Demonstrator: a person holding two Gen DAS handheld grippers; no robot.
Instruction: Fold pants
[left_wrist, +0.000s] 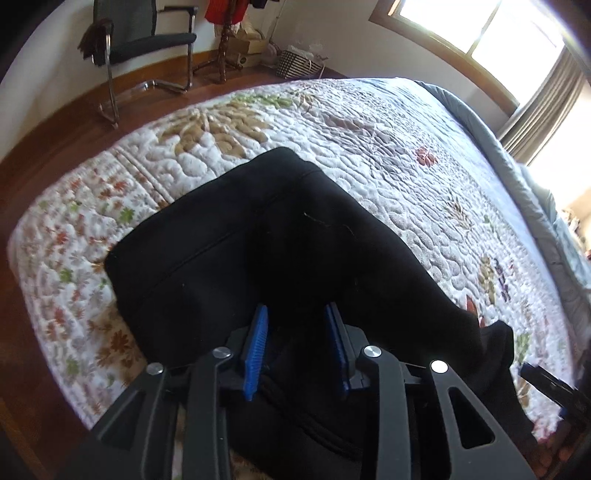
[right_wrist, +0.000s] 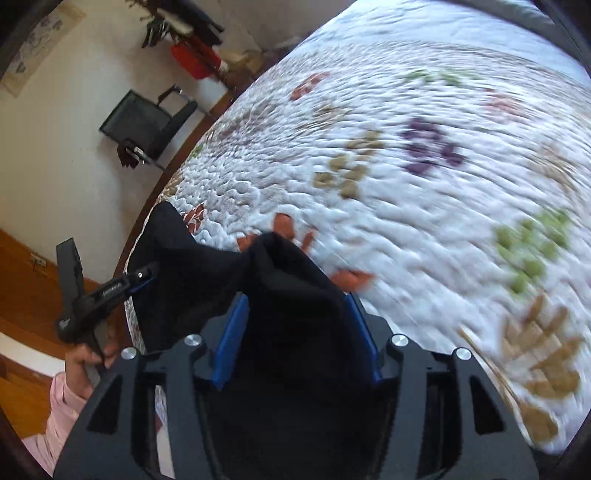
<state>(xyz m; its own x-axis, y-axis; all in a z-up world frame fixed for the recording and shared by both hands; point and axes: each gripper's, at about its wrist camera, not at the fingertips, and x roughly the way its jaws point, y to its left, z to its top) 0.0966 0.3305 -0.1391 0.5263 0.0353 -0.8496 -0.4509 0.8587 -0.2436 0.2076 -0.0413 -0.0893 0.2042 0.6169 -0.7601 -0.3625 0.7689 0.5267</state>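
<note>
Black pants (left_wrist: 258, 251) lie folded on the flowered quilt (left_wrist: 369, 147), with one end running right and rising to a peak. My left gripper (left_wrist: 296, 310) points down at the near edge of the pants, its blue pads closed on a bunch of black cloth. In the blurred right wrist view, my right gripper (right_wrist: 295, 297) has a thick wad of the pants (right_wrist: 288, 266) filling the gap from pad to pad. The cloth stretches left from there to the left gripper (right_wrist: 147, 275), which a hand (right_wrist: 85, 358) in a pink sleeve holds. The right gripper's black body (left_wrist: 550, 386) shows at the far right edge.
The quilt (right_wrist: 424, 206) spreads wide beyond the pants. A black armchair (left_wrist: 147, 40) and a wooden coat stand (left_wrist: 225, 44) are on the wood floor (left_wrist: 55, 147) past the bed's far edge. A bright window (left_wrist: 480, 26) with a curtain is at the upper right.
</note>
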